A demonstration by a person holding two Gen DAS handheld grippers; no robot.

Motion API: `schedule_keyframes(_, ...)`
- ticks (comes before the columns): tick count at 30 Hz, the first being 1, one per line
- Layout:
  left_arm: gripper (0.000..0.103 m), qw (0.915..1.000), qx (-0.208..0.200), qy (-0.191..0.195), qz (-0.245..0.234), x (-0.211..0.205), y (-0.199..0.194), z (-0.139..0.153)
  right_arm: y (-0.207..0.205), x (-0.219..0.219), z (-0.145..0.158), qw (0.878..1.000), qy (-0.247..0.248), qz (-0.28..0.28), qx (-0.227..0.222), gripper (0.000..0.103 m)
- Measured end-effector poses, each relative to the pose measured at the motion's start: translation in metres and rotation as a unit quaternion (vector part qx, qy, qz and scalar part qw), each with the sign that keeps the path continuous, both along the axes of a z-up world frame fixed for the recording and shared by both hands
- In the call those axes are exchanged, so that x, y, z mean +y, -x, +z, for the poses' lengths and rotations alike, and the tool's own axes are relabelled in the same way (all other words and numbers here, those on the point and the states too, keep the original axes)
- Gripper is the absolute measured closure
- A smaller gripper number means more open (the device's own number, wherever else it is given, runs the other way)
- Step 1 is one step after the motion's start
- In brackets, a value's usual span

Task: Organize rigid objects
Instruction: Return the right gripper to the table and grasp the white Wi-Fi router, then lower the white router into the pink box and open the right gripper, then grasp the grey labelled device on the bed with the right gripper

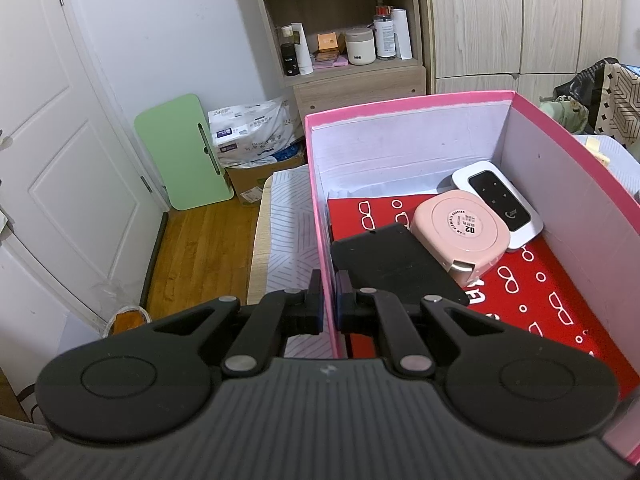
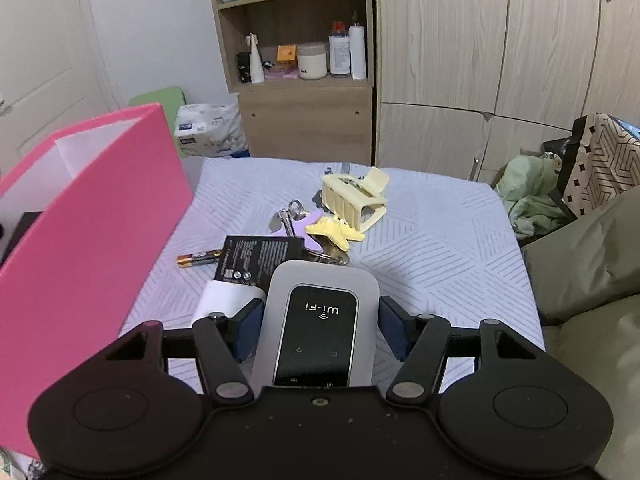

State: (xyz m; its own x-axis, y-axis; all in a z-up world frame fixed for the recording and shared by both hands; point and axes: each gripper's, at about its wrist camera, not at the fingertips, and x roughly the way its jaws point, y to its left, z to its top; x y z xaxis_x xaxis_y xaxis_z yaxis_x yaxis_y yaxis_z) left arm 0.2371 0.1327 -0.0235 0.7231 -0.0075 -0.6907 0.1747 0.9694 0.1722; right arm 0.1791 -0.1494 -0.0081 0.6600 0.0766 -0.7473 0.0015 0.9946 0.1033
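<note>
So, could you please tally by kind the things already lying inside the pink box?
White pocket Wi-Fi device: 1
Pink tape measure: 1
Black flat slab: 1
Red sheet with glasses print: 1
Total: 4 in the pink box

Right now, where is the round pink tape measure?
In the left wrist view, the round pink tape measure lies inside the pink box, between a white Wi-Fi device and a black block.
</note>
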Motion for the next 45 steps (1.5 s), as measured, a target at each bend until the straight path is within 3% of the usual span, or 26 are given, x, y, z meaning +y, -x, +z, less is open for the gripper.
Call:
schedule_keyframes(8, 0.097, 1.0, 0.001, 0.002, 0.0, 0.001, 0.0, 0.0, 0.015, 0.001, 0.021, 0.999, -0.033, -0.003, -0.027, 0.037)
schedule_keyframes(13, 0.097, 1.0, 0.001, 0.006, 0.0, 0.003, 0.0, 0.0, 0.023, 0.021, 0.058, 0.995, -0.071, 0.042, -0.055, 0.039)
schedule_keyframes(23, 0.097, 0.9998, 0.0, 0.018, -0.001, 0.008, 0.0, 0.002, 0.015, 0.081, 0.103, 0.984, -0.074, 0.135, -0.092, 0.042)
schedule_keyframes(24, 0.097, 0.9998, 0.001, 0.019, -0.001, 0.008, 0.0, 0.002, 0.013, 0.086, 0.107, 0.982, -0.074, 0.144, -0.095, 0.046)
schedule_keyframes(26, 0.097, 0.9998, 0.001, 0.02, 0.0, 0.009, 0.0, 0.002, 0.008, 0.093, 0.116, 0.98, -0.083, 0.154, -0.098, 0.08)
schedule_keyframes(28, 0.097, 0.9998, 0.001, 0.021, 0.0, 0.009, 0.0, 0.002, 0.003, 0.101, 0.124, 0.976, -0.081, 0.173, -0.107, 0.082)
schedule_keyframes(33, 0.097, 0.9996, 0.0, 0.029, 0.001, 0.011, 0.0, 0.003, -0.012, 0.121, 0.127, 0.967, -0.095, 0.215, -0.098, 0.103)
schedule_keyframes(36, 0.097, 0.9994, 0.001, 0.036, 0.002, 0.011, -0.001, 0.002, -0.015, 0.108, 0.106, 0.975, -0.1, 0.184, -0.078, 0.101)
schedule_keyframes(38, 0.097, 0.9993, 0.001, 0.037, 0.001, 0.013, -0.001, 0.002, -0.008, 0.092, 0.094, 0.98, -0.098, 0.159, -0.067, 0.091)
schedule_keyframes(42, 0.097, 0.9995, 0.001, 0.032, -0.001, 0.01, -0.001, 0.002, 0.011, 0.053, 0.073, 0.991, -0.072, 0.107, -0.022, 0.089)
schedule_keyframes(45, 0.097, 0.9995, 0.001, 0.031, -0.001, 0.01, -0.002, 0.002, 0.021, 0.034, 0.054, 0.996, -0.053, 0.076, 0.018, 0.073)
